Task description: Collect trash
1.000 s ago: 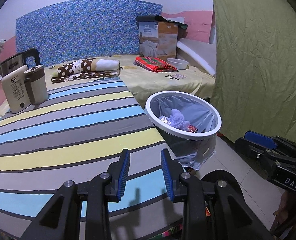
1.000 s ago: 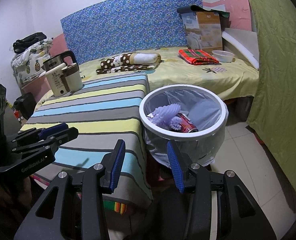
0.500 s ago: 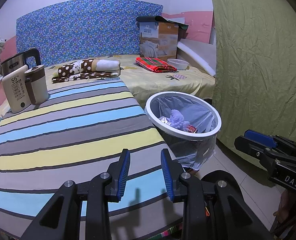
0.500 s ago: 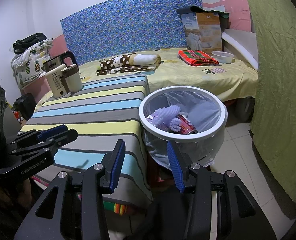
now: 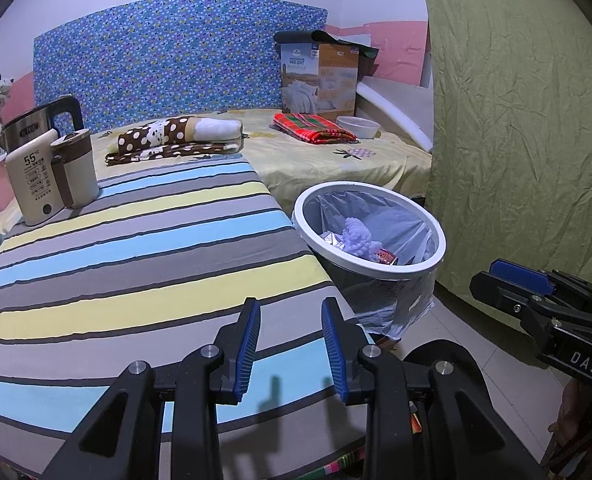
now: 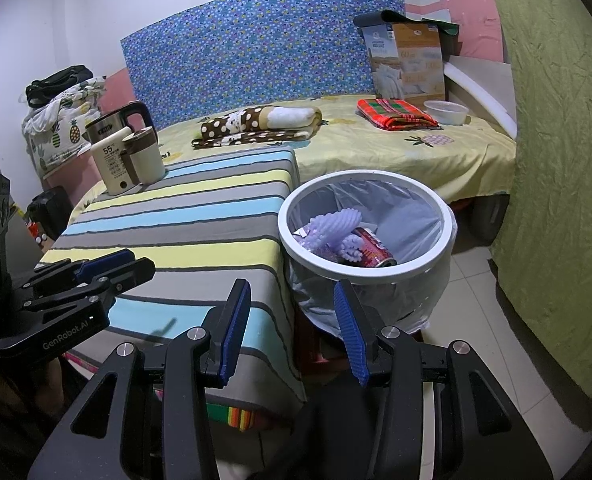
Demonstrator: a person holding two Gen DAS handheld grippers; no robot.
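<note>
Standing beside the striped table (image 6: 184, 216), the white-rimmed bin (image 6: 365, 274) held purple foam netting (image 6: 337, 228) and a red can (image 6: 373, 252), while the left gripper (image 5: 290, 344) and right gripper (image 6: 294, 328) hung empty, jaws parted.

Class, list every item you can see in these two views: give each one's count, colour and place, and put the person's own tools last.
Round bin: one, white rim, clear liner, beside striped table.
Foam netting: one, lilac, inside bin.
Drink can: one, red, inside bin.
Striped tablecloth: one, grey, blue, yellow.
Electric kettle: one, steel, table's far corner.
Warmer with mug: one, cream and brown.
Dotted blanket: one, brown, on bed.
Plaid cloth: one, red.
Plastic bowl: one, clear.
Quilt box: one, orange.
Left gripper: open, empty.
Right gripper: open, empty.
</note>
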